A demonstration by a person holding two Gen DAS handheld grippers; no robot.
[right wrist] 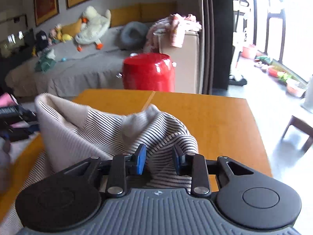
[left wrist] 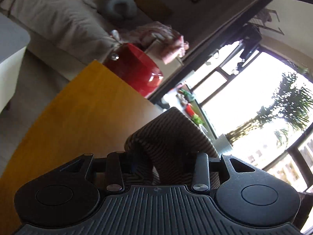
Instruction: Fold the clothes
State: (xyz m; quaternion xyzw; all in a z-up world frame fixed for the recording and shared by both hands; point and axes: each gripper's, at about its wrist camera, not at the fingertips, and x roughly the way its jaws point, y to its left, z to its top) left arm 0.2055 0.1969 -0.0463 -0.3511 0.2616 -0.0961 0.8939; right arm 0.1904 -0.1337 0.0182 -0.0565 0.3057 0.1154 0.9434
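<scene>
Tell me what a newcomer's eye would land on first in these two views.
The striped garment bunched on the yellow wooden table, rising right in front of the right gripper, its blue-padded fingers either side of a fold. Next, the glossy red drum-shaped stool beyond the table's far edge, beside the sofa.

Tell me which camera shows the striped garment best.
The right wrist view: the striped garment is well lit, bunched on the wooden table, with the right hand-held gripper around a fold. The left wrist view shows only a dark, backlit hump of it at the left hand-held gripper.
</scene>
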